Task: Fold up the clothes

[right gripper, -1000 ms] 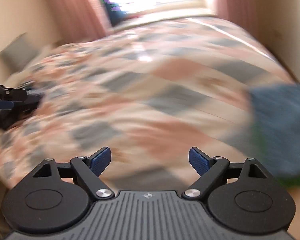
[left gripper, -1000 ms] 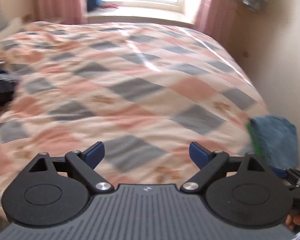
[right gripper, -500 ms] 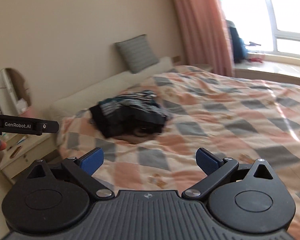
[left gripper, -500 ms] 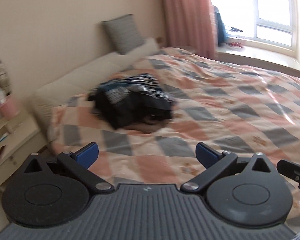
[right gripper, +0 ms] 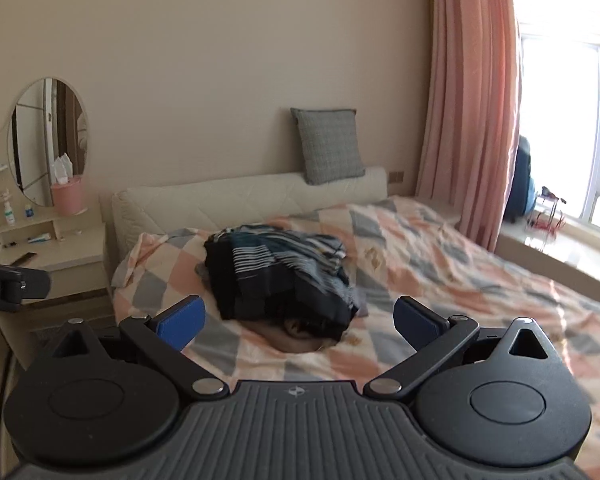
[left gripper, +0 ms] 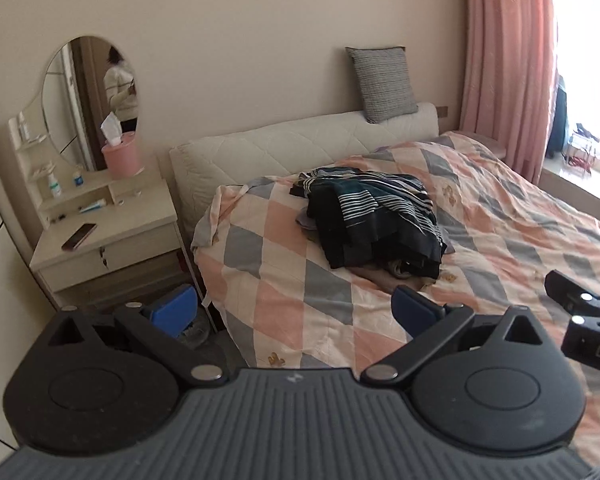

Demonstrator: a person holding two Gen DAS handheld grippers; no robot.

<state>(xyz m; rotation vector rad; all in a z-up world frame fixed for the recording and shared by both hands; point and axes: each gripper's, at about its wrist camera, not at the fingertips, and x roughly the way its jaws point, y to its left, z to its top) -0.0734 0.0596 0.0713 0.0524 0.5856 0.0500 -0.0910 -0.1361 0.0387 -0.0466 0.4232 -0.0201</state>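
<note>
Lying in a loose heap near the head of the bed [left gripper: 500, 216], the clothes [left gripper: 376, 216] are dark and striped garments resting on the checked quilt [right gripper: 440, 264], just below the headboard [left gripper: 300, 140]. Both grippers hang over the bed's near part, well apart from the heap: the left gripper [left gripper: 294, 312] has its blue pads [left gripper: 174, 314] spread wide and empty, and the right gripper [right gripper: 298, 320] is likewise wide and empty. A grey cushion [right gripper: 328, 144] leans on the wall above the headboard; a nightstand [left gripper: 112, 248] stands beside the bed.
</note>
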